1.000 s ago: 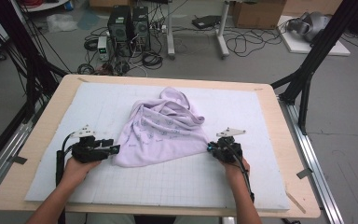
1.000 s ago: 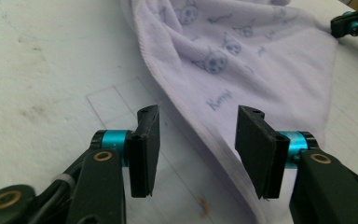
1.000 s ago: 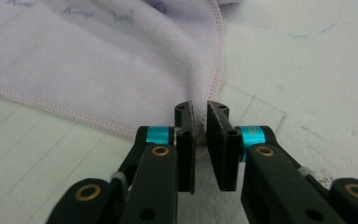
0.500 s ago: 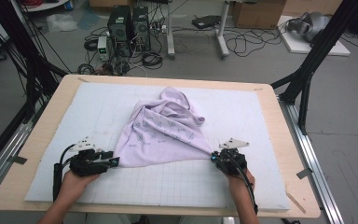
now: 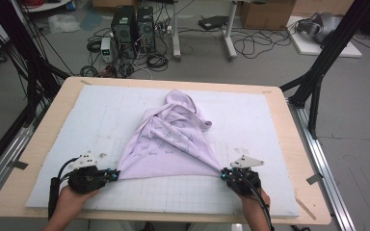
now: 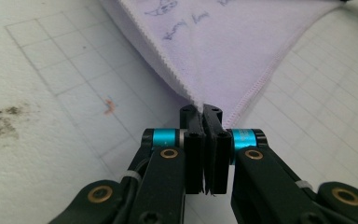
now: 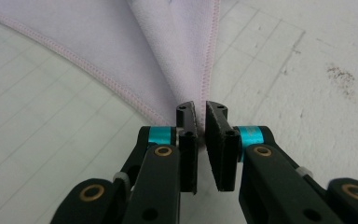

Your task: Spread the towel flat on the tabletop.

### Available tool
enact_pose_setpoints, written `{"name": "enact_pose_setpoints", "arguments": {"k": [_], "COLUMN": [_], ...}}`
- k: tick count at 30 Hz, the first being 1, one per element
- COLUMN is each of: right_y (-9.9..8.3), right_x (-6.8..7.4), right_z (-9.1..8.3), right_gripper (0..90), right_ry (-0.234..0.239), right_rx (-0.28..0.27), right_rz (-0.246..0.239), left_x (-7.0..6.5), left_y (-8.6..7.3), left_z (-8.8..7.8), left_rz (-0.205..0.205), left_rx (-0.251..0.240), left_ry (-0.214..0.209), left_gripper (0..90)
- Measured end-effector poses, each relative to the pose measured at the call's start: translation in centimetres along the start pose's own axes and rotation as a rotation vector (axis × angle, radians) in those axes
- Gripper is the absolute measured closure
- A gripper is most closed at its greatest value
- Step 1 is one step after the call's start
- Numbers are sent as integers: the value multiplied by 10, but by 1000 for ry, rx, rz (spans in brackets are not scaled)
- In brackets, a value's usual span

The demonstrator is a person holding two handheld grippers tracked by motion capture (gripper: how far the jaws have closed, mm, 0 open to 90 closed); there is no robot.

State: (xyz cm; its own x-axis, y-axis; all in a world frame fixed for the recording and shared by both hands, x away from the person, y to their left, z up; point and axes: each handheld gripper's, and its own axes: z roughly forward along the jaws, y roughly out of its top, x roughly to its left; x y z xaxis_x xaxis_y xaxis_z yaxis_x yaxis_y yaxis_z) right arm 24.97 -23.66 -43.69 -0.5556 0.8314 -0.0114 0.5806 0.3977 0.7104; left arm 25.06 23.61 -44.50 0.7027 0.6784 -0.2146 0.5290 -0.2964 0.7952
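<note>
While the lilac cloth [image 5: 171, 142] lies bunched on the white gridded mat [image 5: 289, 130] of the worktop [image 5: 62, 101], its two near corners are drawn out towards the person. Left gripper [image 5: 114, 175]: fingers have just been closing and now pinch the near-left corner [image 6: 200, 100]. Right gripper [image 5: 224, 175]: fingers pressed together on the near-right corner [image 7: 186, 93]. Hem between the corners runs taut, just above the mat's near edge.
</note>
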Motion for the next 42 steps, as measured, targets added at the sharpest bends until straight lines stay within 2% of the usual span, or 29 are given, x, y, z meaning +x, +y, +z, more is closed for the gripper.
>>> {"name": "enact_pose_setpoints", "arguments": {"k": [3,6,8,10,13,15,16,18,20,21,22,23,24,25,26,27,28,29,32,33,34,35,36,37,38,39,40,42], "right_y": [-3,-13,-16,-26,-32,-39,-42,-47,-49,-50,-48,-48,-43,-43,-40,-31,-27,-21,-7,-1,-1,9,14,19,23,28,28,39], "right_x": [2,10,13,20,24,27,29,33,35,38,38,38,36,36,34,33,32,31,28,27,27,26,25,25,25,25,25,25], "right_z": [-6,-19,-21,-29,-34,-43,-46,-52,-54,-58,-58,-58,-57,-57,-56,-51,-46,-41,-23,-13,-13,1,8,14,19,24,24,38], "right_gripper": [835,835,835,835,836,836,836,836,835,814,768,768,705,705,685,660,644,626,599,595,595,582,571,561,553,550,550,549], "right_ry": [7,22,26,58,66,84,89,101,103,100,82,82,71,71,66,58,64,61,53,48,48,37,30,30,22,20,20,12], "right_rx": [-2,16,26,46,54,58,60,67,70,64,60,60,29,29,12,-10,-23,-35,-40,-42,-42,-30,-26,-26,-28,-30,-30,-20], "right_rz": [-3,-28,-37,-43,-44,-32,-31,-34,-39,-44,-48,-48,-32,-32,-24,-18,-17,-24,-20,-11,-11,-11,-16,-11,-10,-3,-3,2], "left_x": [-3,-9,-15,-23,-32,-34,-36,-38,-40,-40,-40,-38,-37,-35,-34,-30,-28,-28,-22,-16,-16,-13,-11,-5,-5,1,1,8], "left_y": [-3,-10,-14,-19,-25,-28,-31,-33,-36,-37,-35,-33,-30,-26,-22,-13,-7,-7,9,21,21,26,31,41,41,51,51,65], "left_z": [-5,-12,-14,-15,-19,-25,-30,-32,-35,-37,-37,-36,-36,-35,-34,-32,-30,-30,-20,-5,-5,2,11,26,26,41,41,58], "left_rz": [9,4,22,47,77,80,63,59,65,69,71,63,52,63,59,35,32,32,20,11,11,4,-2,-3,-3,-16,-16,-29], "left_rx": [8,12,34,59,88,92,89,91,89,80,65,51,42,33,12,-35,-54,-54,-92,-102,-102,-102,-101,-93,-93,-89,-89,-91], "left_ry": [-11,-34,-45,-61,-75,-89,-114,-127,-147,-147,-136,-102,-61,-27,-10,4,8,8,9,13,13,17,20,30,30,34,34,36], "left_gripper": [873,873,873,873,874,874,874,874,874,850,727,727,558,558,532,477,446,447,444,444,442,441,436,435,434,432,432,432]}}
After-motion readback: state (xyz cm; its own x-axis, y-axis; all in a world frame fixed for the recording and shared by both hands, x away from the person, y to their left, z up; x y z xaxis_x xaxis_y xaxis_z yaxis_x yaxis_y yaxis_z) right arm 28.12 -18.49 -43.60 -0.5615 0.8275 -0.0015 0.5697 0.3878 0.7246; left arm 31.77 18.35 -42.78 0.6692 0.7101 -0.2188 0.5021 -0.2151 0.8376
